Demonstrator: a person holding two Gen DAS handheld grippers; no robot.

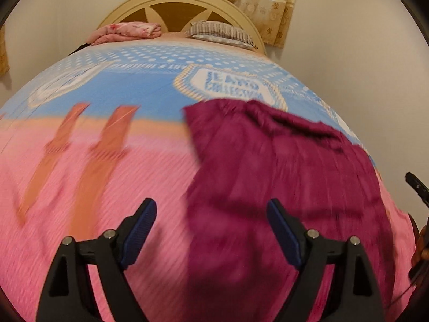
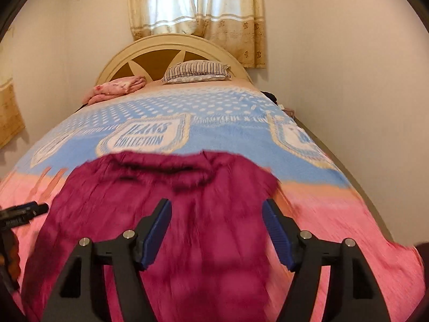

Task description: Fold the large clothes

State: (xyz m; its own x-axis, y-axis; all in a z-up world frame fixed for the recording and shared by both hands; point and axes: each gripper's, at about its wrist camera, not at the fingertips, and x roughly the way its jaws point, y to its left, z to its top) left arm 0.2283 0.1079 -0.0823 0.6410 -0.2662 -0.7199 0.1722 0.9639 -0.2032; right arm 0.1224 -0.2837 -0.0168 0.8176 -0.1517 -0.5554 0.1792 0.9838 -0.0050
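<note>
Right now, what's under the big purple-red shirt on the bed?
The purple-red shirt lies on a blanket that covers the bed, pink beneath the shirt and blue farther back. The blanket's pattern beneath the shirt is hidden, and so is anything tucked inside it.

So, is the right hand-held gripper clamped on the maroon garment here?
No, the right hand-held gripper is open, its pads apart above the maroon garment spread on the bed.
</note>
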